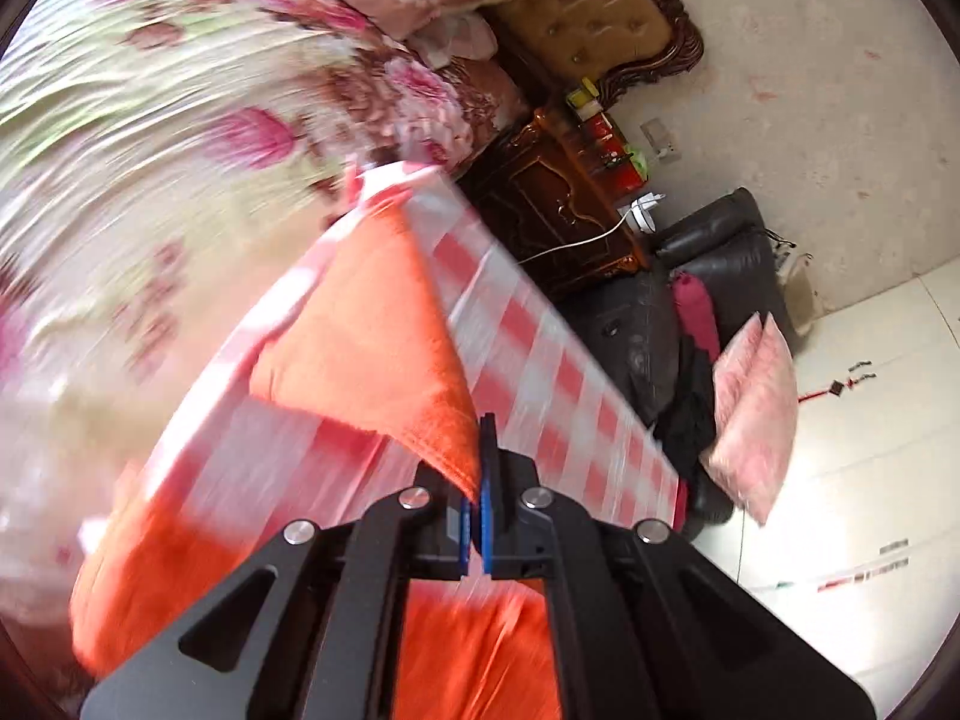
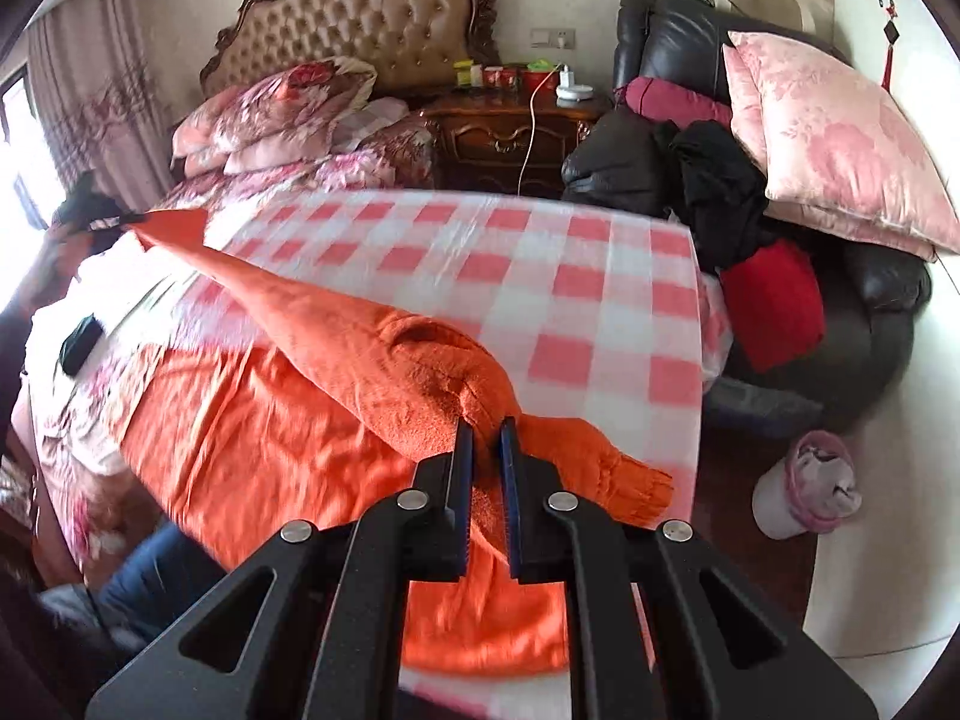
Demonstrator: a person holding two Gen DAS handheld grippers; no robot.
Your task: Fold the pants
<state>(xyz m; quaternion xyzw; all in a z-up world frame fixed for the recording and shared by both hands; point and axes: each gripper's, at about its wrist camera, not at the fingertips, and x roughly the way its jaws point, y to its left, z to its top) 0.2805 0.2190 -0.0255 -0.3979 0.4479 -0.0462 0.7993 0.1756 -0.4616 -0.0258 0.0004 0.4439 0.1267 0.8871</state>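
I hold the orange pants taut, long axis near-right to far-left, right gripper and left gripper each clamped on an end.

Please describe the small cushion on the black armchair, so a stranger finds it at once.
Find the black leather armchair right of the bed. A big pale pink pillow leans on it; below lies the plain red square cushion, smaller and far deeper in colour.
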